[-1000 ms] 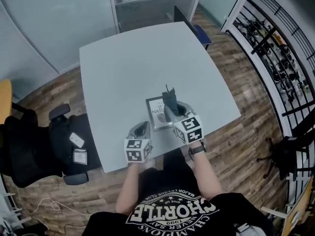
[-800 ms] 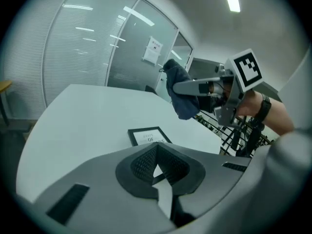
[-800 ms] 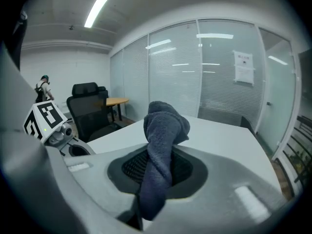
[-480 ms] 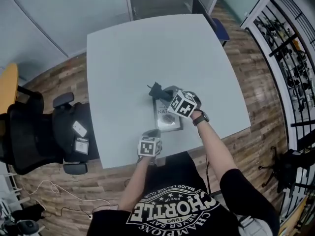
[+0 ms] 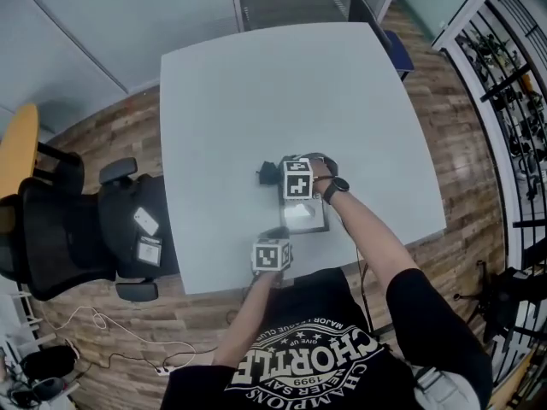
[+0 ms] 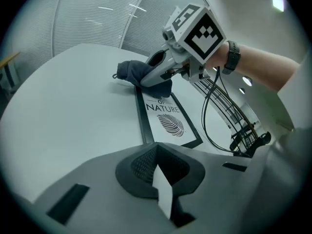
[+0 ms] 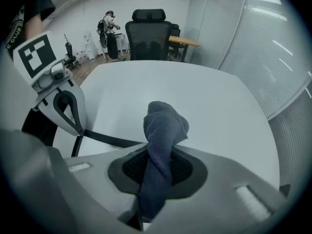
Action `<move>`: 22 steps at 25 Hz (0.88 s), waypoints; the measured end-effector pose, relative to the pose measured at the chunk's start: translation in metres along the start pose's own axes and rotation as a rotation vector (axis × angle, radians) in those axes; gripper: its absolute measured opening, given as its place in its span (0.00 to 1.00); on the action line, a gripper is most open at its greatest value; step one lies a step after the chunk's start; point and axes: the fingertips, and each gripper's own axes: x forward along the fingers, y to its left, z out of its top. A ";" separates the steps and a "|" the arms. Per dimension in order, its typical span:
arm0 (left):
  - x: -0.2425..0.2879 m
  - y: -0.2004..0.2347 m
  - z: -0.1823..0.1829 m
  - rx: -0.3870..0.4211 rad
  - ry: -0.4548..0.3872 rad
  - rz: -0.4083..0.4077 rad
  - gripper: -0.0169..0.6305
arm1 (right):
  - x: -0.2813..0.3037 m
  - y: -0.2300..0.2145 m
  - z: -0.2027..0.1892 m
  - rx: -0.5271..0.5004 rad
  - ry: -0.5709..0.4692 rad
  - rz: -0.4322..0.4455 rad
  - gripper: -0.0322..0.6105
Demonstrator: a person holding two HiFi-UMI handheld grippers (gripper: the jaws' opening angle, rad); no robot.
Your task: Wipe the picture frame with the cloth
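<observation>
Table (image 5: pixel 256 101) | picture frame (image 6: pixel 168 123) print: "OF NATURE" | right hand-held gripper (image 7: pixel 157 167) clamps cloth (image 7: pixel 163 123)

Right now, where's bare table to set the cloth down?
Far half of the table beyond the cloth is bare; so is the strip left of the frame. Crowded near edge: frame, left claw, right claw.

That cloth (image 7: pixel 163 126) looks soft, nappy terry. The picture frame (image 6: pixel 145 126) shows a matt black border round a smooth paper print. The table (image 5: pixel 256 101) is smooth, matt grey; the floor (image 5: pixel 461 143), grainy wood planks.
</observation>
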 end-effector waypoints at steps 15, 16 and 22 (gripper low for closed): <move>0.003 0.005 0.000 0.027 0.063 0.079 0.03 | -0.015 0.009 -0.081 0.078 0.098 -0.018 0.16; 0.003 0.004 0.000 0.029 0.068 0.088 0.03 | -0.017 0.010 -0.090 0.085 0.109 -0.023 0.16; 0.003 -0.001 -0.002 0.025 0.079 0.097 0.03 | -0.037 0.020 -0.126 0.199 0.091 -0.057 0.16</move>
